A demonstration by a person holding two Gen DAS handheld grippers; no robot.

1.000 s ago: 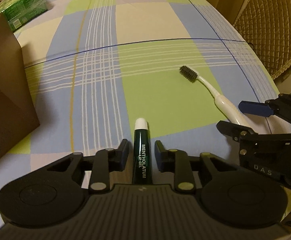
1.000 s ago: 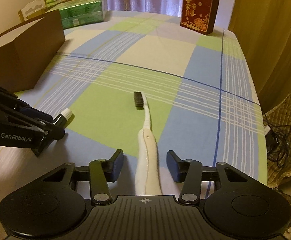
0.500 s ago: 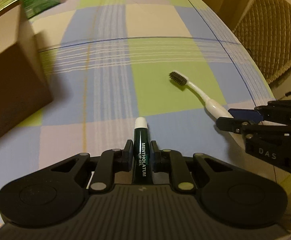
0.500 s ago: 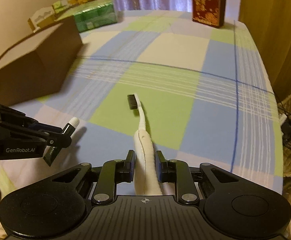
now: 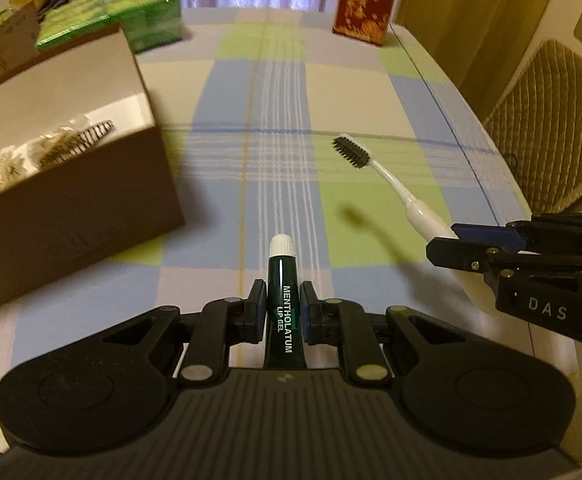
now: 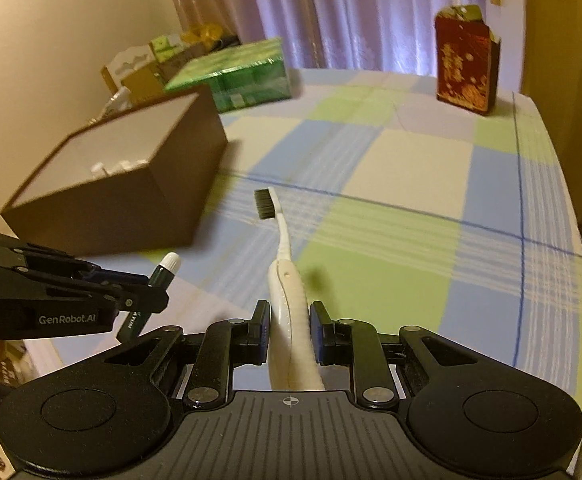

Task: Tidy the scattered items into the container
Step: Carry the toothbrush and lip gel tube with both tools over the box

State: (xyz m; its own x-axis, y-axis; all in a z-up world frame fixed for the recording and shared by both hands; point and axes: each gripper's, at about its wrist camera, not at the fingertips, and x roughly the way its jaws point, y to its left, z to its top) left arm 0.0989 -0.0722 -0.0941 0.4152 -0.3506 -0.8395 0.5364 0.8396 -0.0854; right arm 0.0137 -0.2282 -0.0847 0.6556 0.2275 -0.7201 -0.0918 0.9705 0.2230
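From the left wrist camera, the left hand-held gripper (image 5: 281,314) has its two fingers pressed against a dark green lip gel tube (image 5: 282,304) with a white cap, which points forward and is carried above the checked cloth of the bench (image 5: 371,92). To the left sits an open brown box (image 5: 75,216) with a pale lining, and a few small packets lie inside it. On the right, the right hand-held gripper (image 5: 447,240) grips the thick white handle of a toothbrush (image 5: 391,178), whose dark bristles hang clear of the cloth and cast a shadow below. From the right wrist camera, the right hand-held gripper (image 6: 289,326) is clamped on the toothbrush (image 6: 287,276), with the bristle head aimed ahead. The left hand-held gripper (image 6: 147,298) appears at lower left with the lip gel tube (image 6: 163,272) in its grip. The brown box (image 6: 103,204) stands ahead and to the left, near both tools. A green pack (image 6: 239,76) and a red gift bag (image 6: 467,64) stand farther back. Both items appear to be picked up, so the carrying step seems to be in hand. The next move likely calls for bringing each item over the box opening, one at a time so the tools do not collide, then opening the fingers to drop it in.
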